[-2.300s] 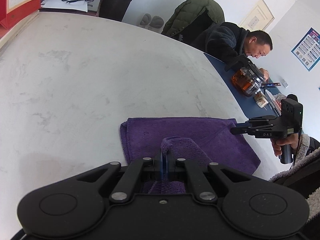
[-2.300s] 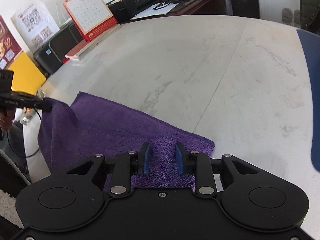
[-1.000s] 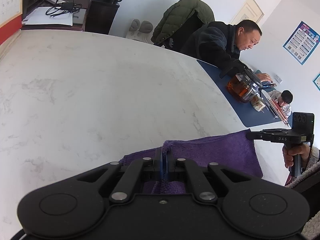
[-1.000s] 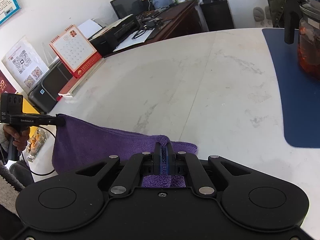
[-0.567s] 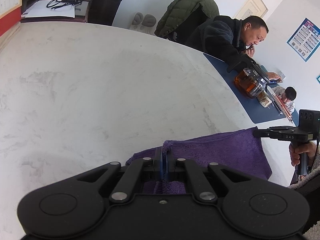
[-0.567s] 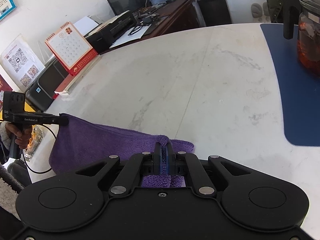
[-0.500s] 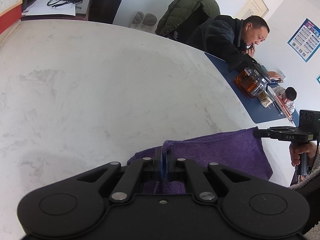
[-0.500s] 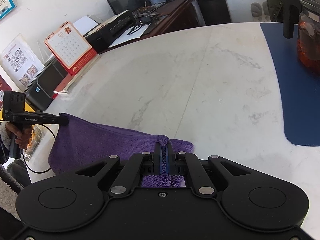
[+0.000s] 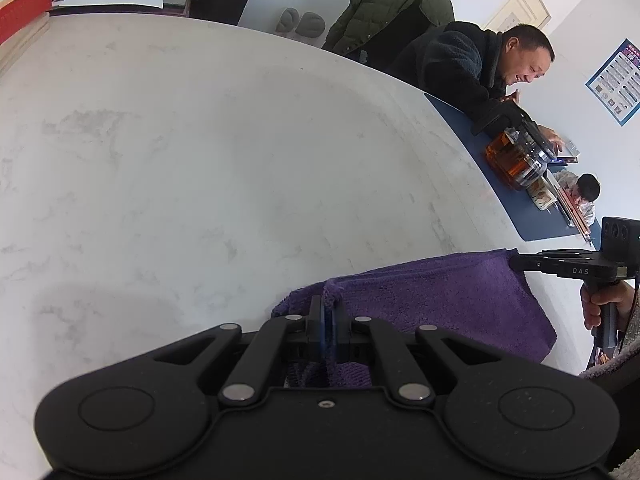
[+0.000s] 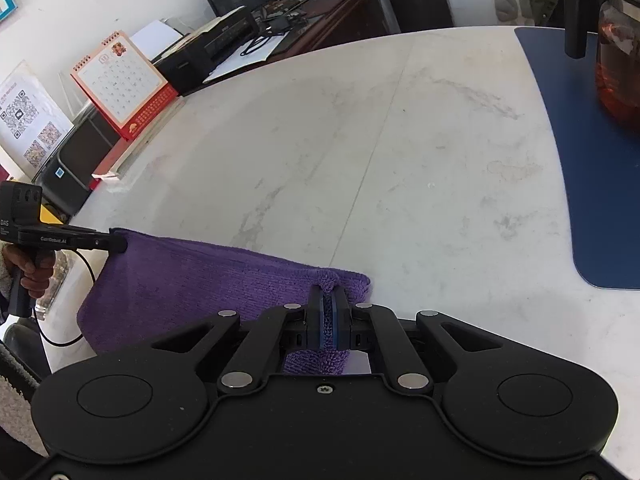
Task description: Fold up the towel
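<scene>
While each grips a corner, left gripper (image 9: pixel 329 312) and right gripper (image 10: pixel 329 300) hold the purple towel (image 9: pixel 440 296) clamped.

"DAS" is printed in white on the right gripper (image 9: pixel 516 263) body at right of the left wrist view. The left gripper (image 10: pixel 120 244) carries "DAS" on its camera block and "GenRobot.AI" along its arm, left of the right wrist view. Other print is illegible.

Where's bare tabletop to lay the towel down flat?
Free: the wide white table ahead of the purple towel, between the red calendar side and the blue mat. Crowded: the mat carries a glass teapot; the towel hangs pinched between left gripper and right gripper.
</scene>
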Available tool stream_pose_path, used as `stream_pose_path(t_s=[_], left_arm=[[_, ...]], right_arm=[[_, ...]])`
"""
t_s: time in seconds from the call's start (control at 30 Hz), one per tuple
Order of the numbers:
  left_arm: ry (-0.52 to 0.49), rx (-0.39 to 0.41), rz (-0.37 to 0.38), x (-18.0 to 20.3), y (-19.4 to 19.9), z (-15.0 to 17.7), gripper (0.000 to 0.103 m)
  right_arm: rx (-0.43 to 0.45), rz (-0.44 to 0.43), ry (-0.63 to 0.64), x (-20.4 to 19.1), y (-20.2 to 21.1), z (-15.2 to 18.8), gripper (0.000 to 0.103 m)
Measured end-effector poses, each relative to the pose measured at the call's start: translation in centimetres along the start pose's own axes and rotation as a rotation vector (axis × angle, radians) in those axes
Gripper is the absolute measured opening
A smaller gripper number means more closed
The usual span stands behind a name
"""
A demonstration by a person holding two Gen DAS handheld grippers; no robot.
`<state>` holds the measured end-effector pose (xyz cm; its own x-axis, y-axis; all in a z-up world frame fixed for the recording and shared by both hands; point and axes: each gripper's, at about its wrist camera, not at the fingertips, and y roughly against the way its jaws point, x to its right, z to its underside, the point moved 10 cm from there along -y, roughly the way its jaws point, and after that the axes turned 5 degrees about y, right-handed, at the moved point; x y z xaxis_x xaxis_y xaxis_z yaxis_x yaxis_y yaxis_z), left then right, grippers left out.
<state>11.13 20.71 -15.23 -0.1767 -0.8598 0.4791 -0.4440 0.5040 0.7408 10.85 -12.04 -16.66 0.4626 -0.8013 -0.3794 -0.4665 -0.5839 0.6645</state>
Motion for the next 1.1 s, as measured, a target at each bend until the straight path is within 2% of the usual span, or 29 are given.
stream_pose_path(t_s=[0.4, 0.73, 0.93, 1.0, 1.1], left_arm=[[-0.003, 0.007, -0.004, 0.0, -0.1, -0.1, 0.003], [-0.003, 0.016, -0.040, -0.3, -0.1, 0.3, 0.006], [0.030, 0.076, -0.068, -0.7, 1.1, 0.0, 0.006], [0.036, 0.102, -0.090, -0.8, 1.7, -0.2, 0.006], [0.067, 0.158, -0.121, -1.3, 3.3, -0.4, 0.006]], right_arm=[[0.054, 0.013, 0.006, -0.2, 0.8, -1.2, 0.003], [0.059, 0.116, 0.049, 0.6, -0.1, -1.4, 0.005], [0.061, 0.181, 0.076, 1.1, -0.6, -1.5, 0.006], [0.064, 0.201, 0.082, 1.2, -0.7, -1.5, 0.012], [0.097, 0.241, 0.060, 1.9, 0.2, -1.8, 0.012]])
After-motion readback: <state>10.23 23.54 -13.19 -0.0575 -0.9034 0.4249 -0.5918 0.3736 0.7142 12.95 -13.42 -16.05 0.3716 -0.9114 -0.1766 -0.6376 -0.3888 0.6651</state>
